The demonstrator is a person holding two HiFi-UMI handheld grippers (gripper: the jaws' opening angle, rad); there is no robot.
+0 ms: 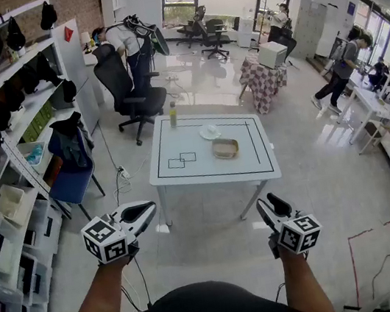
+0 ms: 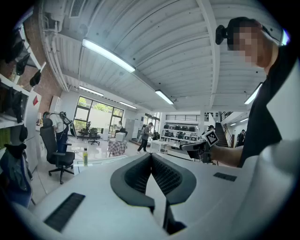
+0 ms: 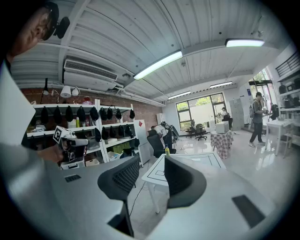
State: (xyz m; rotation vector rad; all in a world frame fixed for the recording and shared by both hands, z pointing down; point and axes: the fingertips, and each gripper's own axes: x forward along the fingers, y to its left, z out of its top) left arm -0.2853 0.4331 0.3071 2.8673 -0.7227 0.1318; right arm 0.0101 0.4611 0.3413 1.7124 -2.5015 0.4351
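Open-plan workshop, glossy pale floor, windows along the far wall. White table sits mid-room, well apart from us, with black tape marking one big rectangle on top and two small squares toward its left. Tan shallow bowl lies inside the big rectangle, right of centre. A flat white item lies just beyond it, too small to tell what. Green bottle stands upright at the table's far-left edge. We read the tape as a work zone, which would explain the bowl and white item inside it and the bottle parked at the edge

Both tools are held low and near our body, pointing forward at the table, touching nothing. Left gripper: pads pressed together, nothing pinched. Right gripper: jaws spread, gap bare, and its own view frames the table through that gap. The low tucked posture makes sense to us, since nothing is within reach

Around: shelving with bins and dark gear runs down the left, blue chair beside it, black office chair past the table's far-left corner. Small cloth-covered table with a box on it stands further off, and a person at far right. Between us and the white table is only floor. A cable trails by the near-left leg, left of the straight line in, so we judge it a minor snag risk
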